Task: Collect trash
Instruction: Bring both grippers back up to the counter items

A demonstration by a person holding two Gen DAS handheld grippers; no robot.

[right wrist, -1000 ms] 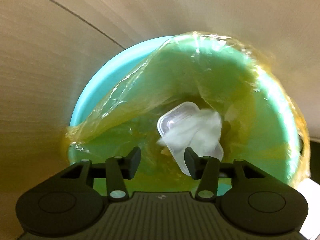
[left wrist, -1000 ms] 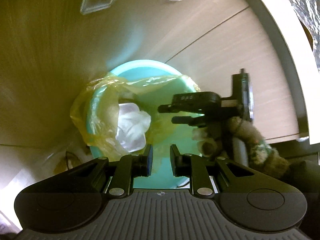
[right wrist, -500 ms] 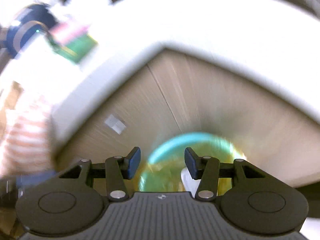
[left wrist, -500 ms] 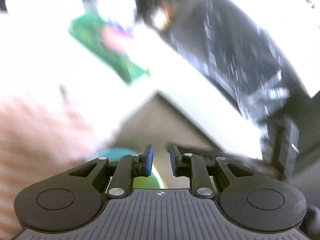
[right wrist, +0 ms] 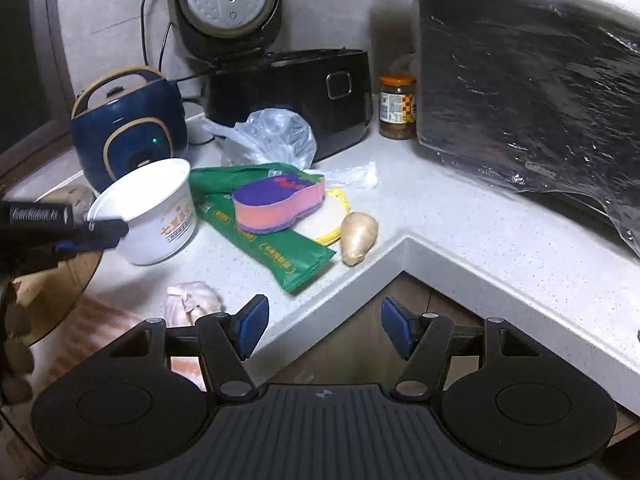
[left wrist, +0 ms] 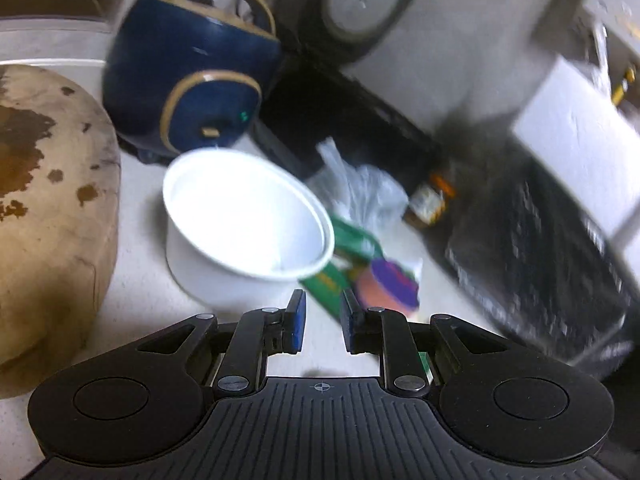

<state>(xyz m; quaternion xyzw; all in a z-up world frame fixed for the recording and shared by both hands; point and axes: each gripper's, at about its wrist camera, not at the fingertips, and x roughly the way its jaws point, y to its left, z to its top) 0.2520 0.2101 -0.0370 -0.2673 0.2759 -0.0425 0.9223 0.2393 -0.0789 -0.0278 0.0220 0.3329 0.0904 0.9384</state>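
- Both tongs are empty: left tongs [left wrist: 322, 320] narrowly apart, right tongs [right wrist: 324, 328] just widening, ready to grab.
- White paper bowl [right wrist: 154, 216] and green wrapper [right wrist: 276, 240] lie ahead on the surface [right wrist: 440, 208], likely next trash.

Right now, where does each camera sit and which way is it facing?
Left wrist: on the left gripper, angled down at the white paper bowl; only its own fingers show.
Right wrist: on the right gripper, jaws apart, over the white counter's edge; the left gripper shows.
Both see the bowl and purple-pink sponge.
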